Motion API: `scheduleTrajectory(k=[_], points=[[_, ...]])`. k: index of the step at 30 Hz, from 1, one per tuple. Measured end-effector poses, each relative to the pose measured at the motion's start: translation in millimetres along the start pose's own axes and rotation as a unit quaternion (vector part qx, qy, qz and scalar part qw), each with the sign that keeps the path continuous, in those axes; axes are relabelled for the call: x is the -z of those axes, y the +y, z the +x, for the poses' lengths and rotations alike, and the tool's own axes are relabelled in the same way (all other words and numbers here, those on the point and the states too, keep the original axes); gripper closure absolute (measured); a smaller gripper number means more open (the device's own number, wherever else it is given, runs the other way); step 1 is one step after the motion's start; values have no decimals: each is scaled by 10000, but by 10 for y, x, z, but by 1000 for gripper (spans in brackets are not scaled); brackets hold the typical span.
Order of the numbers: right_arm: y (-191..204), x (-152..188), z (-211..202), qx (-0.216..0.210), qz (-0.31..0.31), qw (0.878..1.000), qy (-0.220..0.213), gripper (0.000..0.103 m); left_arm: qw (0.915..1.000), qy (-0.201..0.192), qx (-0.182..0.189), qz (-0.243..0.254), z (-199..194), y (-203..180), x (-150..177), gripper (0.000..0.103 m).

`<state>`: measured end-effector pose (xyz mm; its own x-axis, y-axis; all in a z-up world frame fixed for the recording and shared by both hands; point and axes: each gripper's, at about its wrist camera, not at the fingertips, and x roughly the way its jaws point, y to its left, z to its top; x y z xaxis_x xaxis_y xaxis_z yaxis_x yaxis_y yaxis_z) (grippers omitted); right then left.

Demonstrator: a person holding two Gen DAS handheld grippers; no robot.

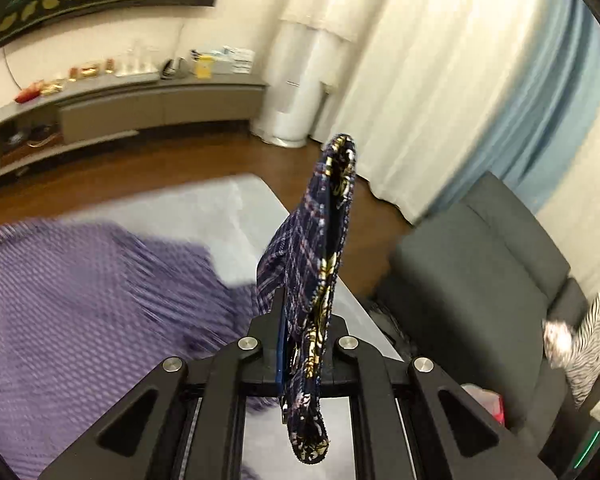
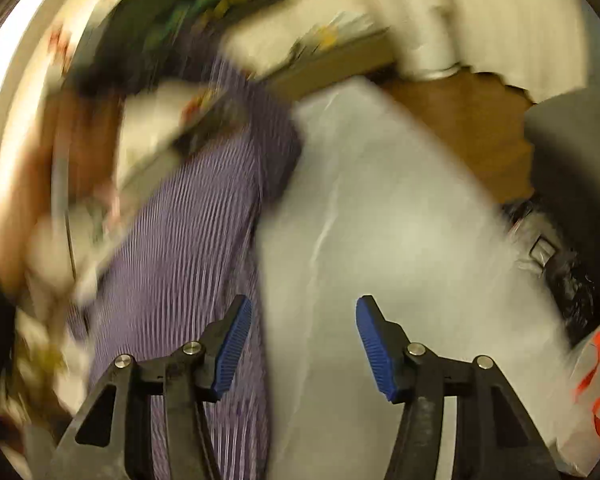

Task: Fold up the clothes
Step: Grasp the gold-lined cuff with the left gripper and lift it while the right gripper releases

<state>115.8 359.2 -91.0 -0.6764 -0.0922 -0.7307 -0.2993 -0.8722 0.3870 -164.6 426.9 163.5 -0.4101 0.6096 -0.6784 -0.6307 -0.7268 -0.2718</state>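
**Purple garment hanging from the left gripper, right gripper empty**

Purple garment is draping over the pale grey table, with its dark plaid trim pinched in the left gripper, whose jaws are clenching tight on that fold. The trim is standing up out of the jaws and its patterned lining is showing along one edge. The right gripper is hanging spread wide above the table with nothing between its blue pads, and the ribbed cloth is lying just beside its left finger.

Only a narrow strip of trim is sitting in the left jaws, so the cloth may be slipping free if the lift is going fast; both views are blurring, which suggests quick motion. With one corner held and the other gripper empty, the garment is likely sagging unevenly, and a fold made this way could be coming out crooked. The smooth tabletop may also be letting the fabric slide off its edge.

The table is standing on a brown wooden floor. A grey sofa is sitting to one side, white and blue curtains are hanging behind it, and a long low cabinet is running along the far wall
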Motion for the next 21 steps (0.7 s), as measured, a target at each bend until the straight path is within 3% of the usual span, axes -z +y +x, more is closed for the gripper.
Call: scheduleTrajectory(k=[4,6,7,10,13,16,21], points=[[465,742,167,589,-665,9947,521,47,9999,-43,-124,5,-295,70,-445,96],[554,908,136,763,-889,9913,592,77,9999,-73,-54,118,-412,-45,-592,96],[595,963,98,879,-1017,9893,571,101,9998,-102,58,185,-447,-136,-631,96],[591,1024,-83,1075,-976,9888,340,102,9978,-153,459,445,-453,-478,-716,96],[620,1048,-294,1081,-906,9900,94,102,9979,-240,507,329,-463,-535,-809,95],[673,1082,-480,1036,-916,9904,-90,102,9941,-713,732,-367,-648,-239,-941,96],[744,1138,-600,985,-990,9901,-129,99,9750,-1576,622,-1436,-1300,669,-982,95]])
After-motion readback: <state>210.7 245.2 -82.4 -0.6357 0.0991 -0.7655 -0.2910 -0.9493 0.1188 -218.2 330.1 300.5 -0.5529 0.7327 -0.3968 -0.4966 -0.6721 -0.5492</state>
